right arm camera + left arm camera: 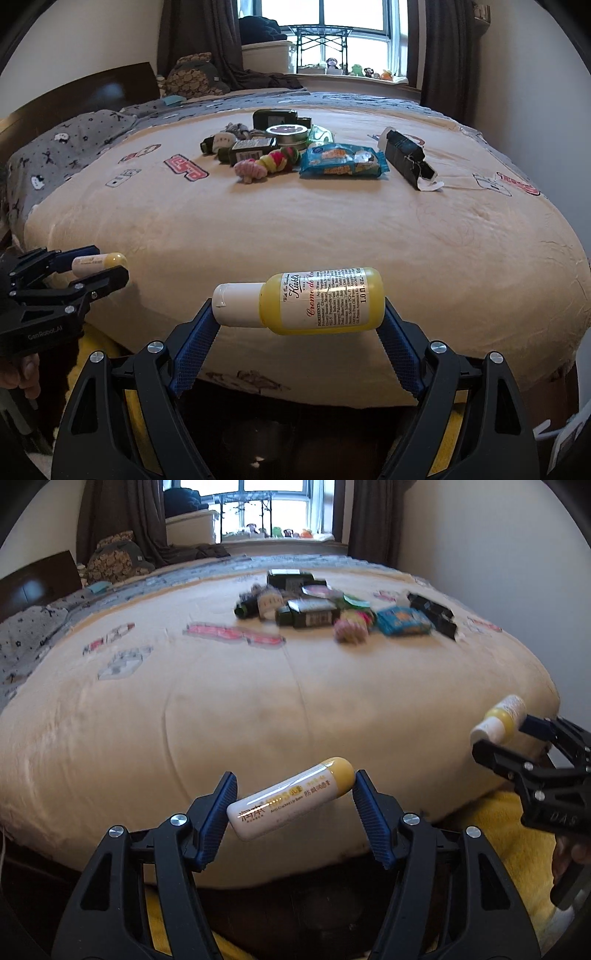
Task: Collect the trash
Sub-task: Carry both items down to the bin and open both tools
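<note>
Left gripper point(291, 805) clamped end to end on a lip balm tube point(291, 797), white body, yellow cap, tilted with the cap end higher and toward the right pad. Held in the air just off the near edge of the bed point(258, 701), above the dark gap below it. Same tube seen small at the left of the right wrist view, pinched between that gripper's fingers.

Right gripper point(299, 314) closed on a small yellow Kiehl's lotion bottle point(317, 301), lying crosswise between the blue pads point(194, 343), white cap against the left pad, base against the right. Also clear of the bedding, in front of the near edge of the cream blanket point(332, 229).

Well beyond both grippers, a cluster of litter toward the far middle of the blanket: a blue snack wrapper point(343, 160), a long black box point(406, 158) with a torn white flap at its near end, just right of the wrapper. Left of the wrapper, a pink, yellow and green knotted rope toy point(267, 162). Behind those, a round tin point(287, 133), dark green bottles point(247, 147) lying on their sides, a dark box point(275, 118) farthest back, a green-and-white packet point(319, 136) beside the tin. Nothing between the grippers and that pile but bare blanket with printed patches.

Grey patterned bedding point(74, 147) along the left, a dark headboard point(92, 88) behind it, a window point(351, 22) with small figures on the sill. Yellow fabric point(509, 834) low beside the bed.
</note>
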### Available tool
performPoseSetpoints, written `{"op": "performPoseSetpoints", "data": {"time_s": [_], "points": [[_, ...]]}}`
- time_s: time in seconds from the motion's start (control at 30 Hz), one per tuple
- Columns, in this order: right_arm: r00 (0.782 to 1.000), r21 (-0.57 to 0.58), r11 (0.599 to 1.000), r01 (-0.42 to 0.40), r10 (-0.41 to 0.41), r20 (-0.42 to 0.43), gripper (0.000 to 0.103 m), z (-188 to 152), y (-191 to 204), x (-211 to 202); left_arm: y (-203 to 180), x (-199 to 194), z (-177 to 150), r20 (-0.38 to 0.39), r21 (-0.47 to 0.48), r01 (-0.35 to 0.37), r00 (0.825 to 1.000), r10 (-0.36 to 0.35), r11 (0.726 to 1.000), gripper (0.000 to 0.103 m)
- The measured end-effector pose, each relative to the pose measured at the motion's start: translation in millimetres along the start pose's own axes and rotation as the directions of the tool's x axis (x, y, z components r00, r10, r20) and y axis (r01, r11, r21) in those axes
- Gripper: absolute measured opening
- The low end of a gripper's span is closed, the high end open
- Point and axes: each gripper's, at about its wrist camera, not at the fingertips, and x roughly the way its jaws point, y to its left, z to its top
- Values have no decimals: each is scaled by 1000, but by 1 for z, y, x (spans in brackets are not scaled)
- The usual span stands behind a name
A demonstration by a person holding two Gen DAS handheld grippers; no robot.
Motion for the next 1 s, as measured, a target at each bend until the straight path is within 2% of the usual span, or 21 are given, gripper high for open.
{"op": "performPoseSetpoints", "data": {"time_s": [0.2, 0.4, 0.53, 0.7, 0.83, 0.97, 1.0], "points": [[992, 29, 999, -34, 37, -122, 85, -39, 5, 17, -10, 22, -47, -123, 23, 32, 992, -29, 999, 61], [963, 95, 994, -59, 82, -259, 85, -76, 6, 51, -14, 52, -75, -235, 18, 71, 970, -64, 997, 61], [930, 189, 978, -89, 150, -335, 85, -90, -1, 75, -11, 78, -95, -334, 1, 90, 939, -85, 996, 61], [900, 162, 983, -89, 149, -410, 85, -99, 10, 92, -10, 106, -117, -443, -15, 110, 890, -106, 994, 61], [887, 150, 985, -89, 147, -438, 85, -100, 18, 100, -16, 114, -125, -481, -9, 132, 868, -120, 991, 61], [883, 146, 985, -96, 152, -444, 85, -101, 21, 102, -18, 117, -124, -496, -6, 155, 858, -138, 988, 61], [883, 146, 985, -93, 149, -445, 85, -100, 20, 102, -20, 117, -127, -496, -5, 156, 857, -138, 988, 65]]}}
